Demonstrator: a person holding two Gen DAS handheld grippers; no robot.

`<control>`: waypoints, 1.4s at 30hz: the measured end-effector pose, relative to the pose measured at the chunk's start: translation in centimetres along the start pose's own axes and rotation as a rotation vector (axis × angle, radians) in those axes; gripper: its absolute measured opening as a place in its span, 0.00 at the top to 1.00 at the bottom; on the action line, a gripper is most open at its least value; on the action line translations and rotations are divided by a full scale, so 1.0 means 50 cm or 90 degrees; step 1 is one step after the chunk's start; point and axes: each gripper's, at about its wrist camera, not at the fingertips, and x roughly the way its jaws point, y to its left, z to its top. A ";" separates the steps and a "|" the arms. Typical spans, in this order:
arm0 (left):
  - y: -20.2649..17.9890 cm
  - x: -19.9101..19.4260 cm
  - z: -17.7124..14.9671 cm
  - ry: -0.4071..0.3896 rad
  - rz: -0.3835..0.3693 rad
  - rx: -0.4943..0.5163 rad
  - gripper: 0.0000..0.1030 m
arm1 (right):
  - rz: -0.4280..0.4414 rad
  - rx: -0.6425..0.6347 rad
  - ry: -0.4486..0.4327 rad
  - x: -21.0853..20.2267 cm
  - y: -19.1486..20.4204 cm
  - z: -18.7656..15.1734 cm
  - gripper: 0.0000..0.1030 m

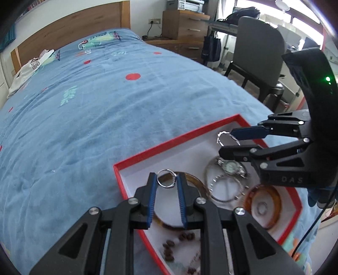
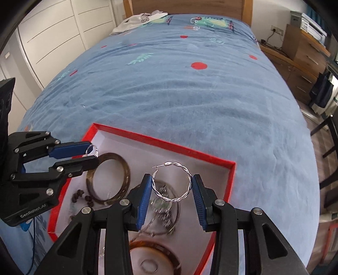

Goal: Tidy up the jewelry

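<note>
A red-rimmed box with a white floor lies on the blue bedspread; it also shows in the right wrist view. My left gripper is shut on a small silver hoop earring, held above the box's left part; it also shows in the right wrist view. My right gripper is shut on a twisted silver hoop earring, held above the box; in the left wrist view it is over the far right corner. In the box lie a brown bangle, a watch, an amber bangle and dark beads.
The blue bedspread stretches away beyond the box. White clothing lies by the wooden headboard. A grey chair and wooden drawers stand to the right of the bed. White wardrobe doors stand on the left.
</note>
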 end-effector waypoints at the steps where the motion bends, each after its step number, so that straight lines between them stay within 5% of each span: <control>1: 0.001 0.009 0.003 0.004 0.001 -0.002 0.82 | 0.003 -0.006 0.005 0.011 -0.002 0.004 0.62; 10: 0.017 0.063 -0.001 0.023 0.019 -0.037 0.81 | 0.000 -0.038 0.023 0.048 -0.007 0.002 0.62; 20: 0.010 0.026 -0.007 0.010 0.008 -0.033 0.81 | -0.009 -0.046 0.024 0.030 -0.002 0.000 0.52; 30: 0.015 -0.127 -0.075 -0.023 0.015 -0.088 0.65 | -0.014 -0.008 -0.022 -0.092 0.047 -0.039 0.51; 42: 0.062 -0.371 -0.268 -0.054 0.133 -0.171 0.54 | 0.000 0.055 -0.079 -0.250 0.237 -0.183 0.40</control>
